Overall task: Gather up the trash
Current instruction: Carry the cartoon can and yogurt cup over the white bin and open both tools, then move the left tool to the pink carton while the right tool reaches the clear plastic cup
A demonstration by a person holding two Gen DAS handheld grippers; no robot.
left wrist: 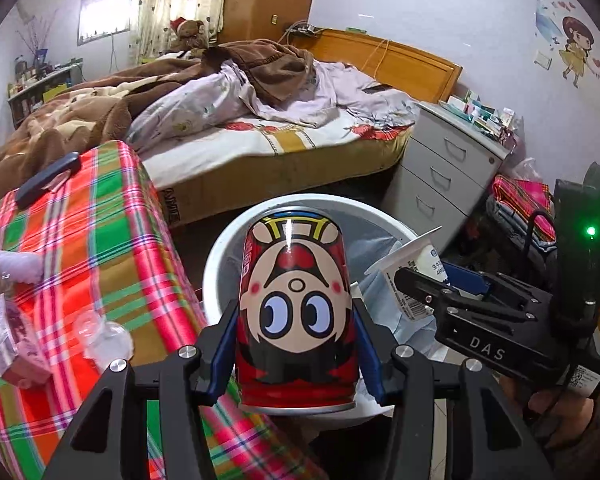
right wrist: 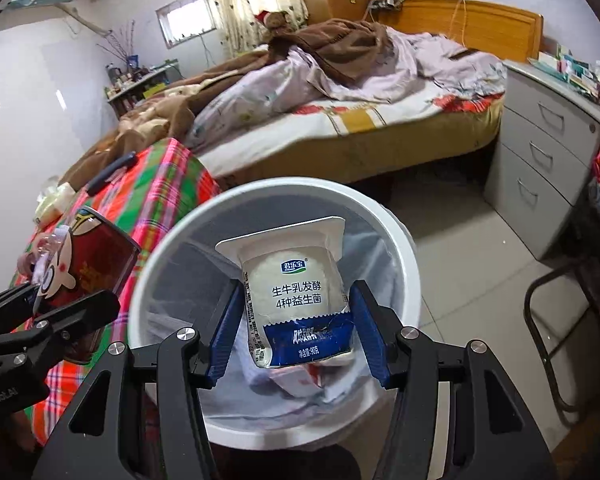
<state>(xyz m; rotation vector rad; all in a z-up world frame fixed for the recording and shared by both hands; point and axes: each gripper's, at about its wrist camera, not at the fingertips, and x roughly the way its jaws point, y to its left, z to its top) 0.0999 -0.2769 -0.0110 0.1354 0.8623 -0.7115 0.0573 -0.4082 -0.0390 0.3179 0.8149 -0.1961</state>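
Note:
My left gripper (left wrist: 296,344) is shut on a red cartoon can (left wrist: 296,312), held upside down over the near rim of the white trash bin (left wrist: 220,256). The can also shows in the right wrist view (right wrist: 88,264). My right gripper (right wrist: 296,332) is shut on a white and blue yogurt cup (right wrist: 296,300), held above the bin's opening (right wrist: 400,240). The bin has a clear liner with crumpled paper inside. In the left wrist view the right gripper (left wrist: 432,284) and the cup (left wrist: 412,276) are over the bin's right side.
A table with a plaid cloth (left wrist: 100,240) stands left of the bin, with clear plastic wrappers (left wrist: 100,336) and a black object (left wrist: 48,180) on it. A bed (left wrist: 260,128) lies behind. Grey drawers (left wrist: 440,172) stand at right. A metal chair frame (right wrist: 548,340) is on the tiled floor.

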